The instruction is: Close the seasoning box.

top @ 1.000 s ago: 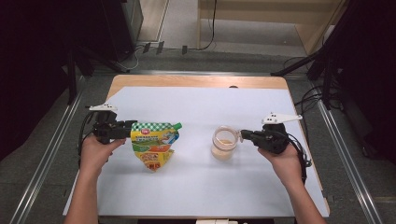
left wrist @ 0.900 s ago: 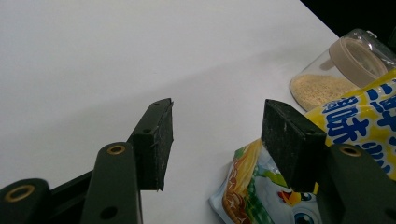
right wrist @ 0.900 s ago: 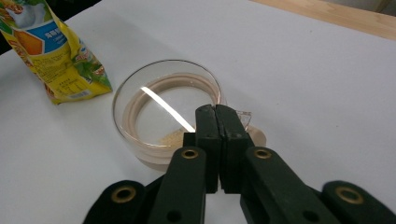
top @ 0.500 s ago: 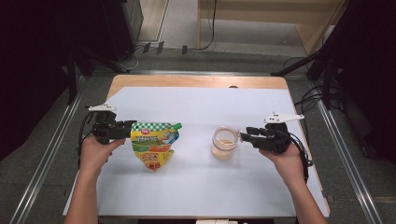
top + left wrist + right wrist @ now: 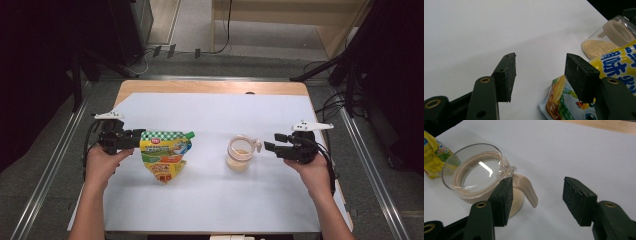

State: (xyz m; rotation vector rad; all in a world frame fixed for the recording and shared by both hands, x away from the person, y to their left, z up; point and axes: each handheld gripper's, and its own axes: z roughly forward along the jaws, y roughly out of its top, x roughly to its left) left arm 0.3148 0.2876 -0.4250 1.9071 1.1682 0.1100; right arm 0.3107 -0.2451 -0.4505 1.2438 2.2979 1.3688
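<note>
A yellow and green spouted pouch (image 5: pixel 165 154) lies flat on the white table cover, left of centre. My left gripper (image 5: pixel 135 140) is open at the pouch's left edge. In the left gripper view the pouch (image 5: pixel 614 67) lies beside and under the right-hand jaw, and the gap between the jaws (image 5: pixel 540 75) holds nothing. A small clear jar (image 5: pixel 240 152) with beige granules and a flipped-up clear lid stands right of centre. My right gripper (image 5: pixel 267 146) is open just to the jar's right. In the right gripper view, the jar (image 5: pixel 471 173) sits by the left jaw, its beige tab (image 5: pixel 527 191) reaching into the gap (image 5: pixel 537 197).
The white cover (image 5: pixel 215 115) spans most of the wooden table (image 5: pixel 200 87). Bare cover lies behind and in front of the two objects. Metal rails (image 5: pixel 50 170) run along both sides of the table, and cables lie on the floor beyond its far edge.
My right gripper has drawn back a little to the right, away from the jar. The left gripper, pouch and jar have stayed in place.
</note>
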